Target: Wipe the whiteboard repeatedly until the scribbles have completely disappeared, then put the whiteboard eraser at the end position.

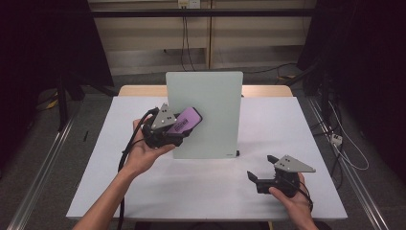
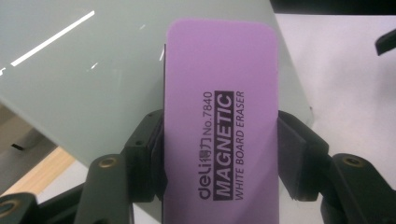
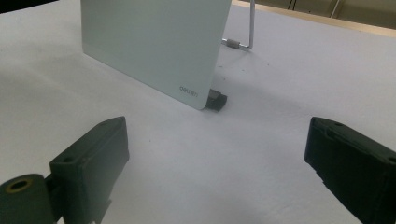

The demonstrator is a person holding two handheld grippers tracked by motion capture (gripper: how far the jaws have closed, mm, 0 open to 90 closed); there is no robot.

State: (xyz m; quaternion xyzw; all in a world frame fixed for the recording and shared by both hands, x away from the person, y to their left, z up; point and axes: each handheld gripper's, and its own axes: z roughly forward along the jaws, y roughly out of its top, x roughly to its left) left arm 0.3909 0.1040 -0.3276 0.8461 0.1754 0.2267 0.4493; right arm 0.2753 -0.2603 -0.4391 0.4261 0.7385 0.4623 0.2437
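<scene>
black jaws of the right gripper [image 3: 215,172] stand wide apart over the white table [image 1: 215,191], holding nothing; farther off, the left gripper [image 2: 222,154] clamps a purple rectangular magnetic whiteboard eraser [image 2: 222,116] against the upright pale glass whiteboard [image 1: 210,115]

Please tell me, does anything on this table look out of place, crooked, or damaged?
Nothing stands out. The whiteboard stands propped on its stand on the table, and its surface looks unmarked and undamaged. The left gripper holds the purple eraser squarely between its jaws, in front of the board. The right gripper is open and holds nothing.
</scene>
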